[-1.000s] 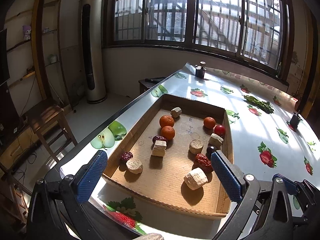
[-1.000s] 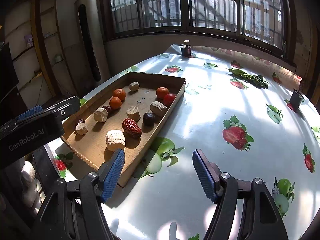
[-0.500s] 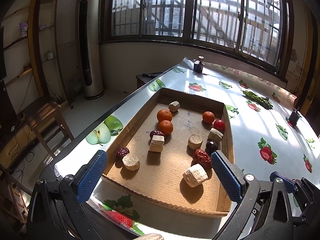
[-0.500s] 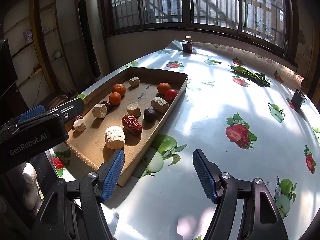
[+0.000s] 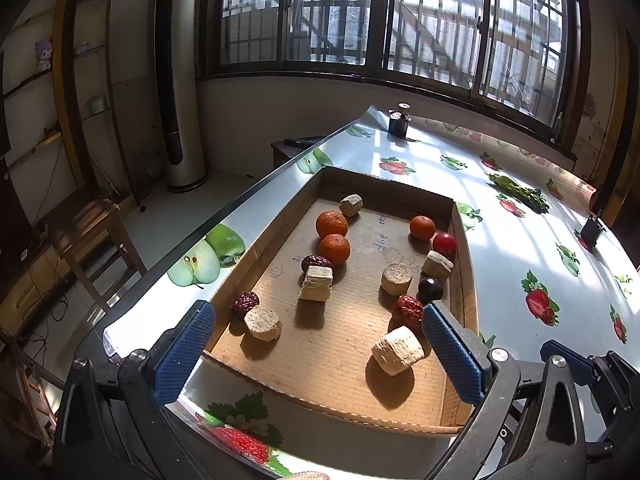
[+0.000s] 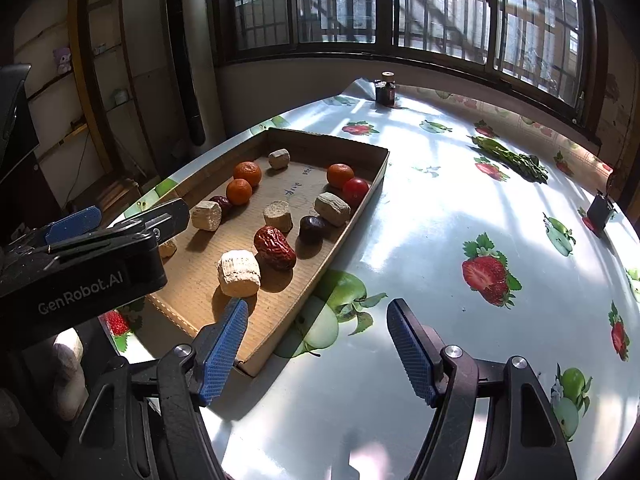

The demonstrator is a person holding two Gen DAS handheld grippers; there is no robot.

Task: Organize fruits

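Both grippers hang over the near end of a shallow cardboard tray [image 5: 460, 276] on the fruit-print tablecloth [image 6: 440, 208]. The left gripper [image 5: 318, 354] is spread wide, empty; the right gripper [image 6: 316, 346] likewise (straddling the tray's corner). Tangerines [image 5: 334, 249], red dates [image 6: 275, 248] and pale cork-like chunks [image 5: 397, 350] lie scattered inside.

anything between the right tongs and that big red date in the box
Partly. The right tongs hang open near the cardboard box's corner, over its long side wall. The big red date lies just inside, with a pale chunk touching its near-left side, on the line from the left finger. Otherwise nothing visible blocks it.
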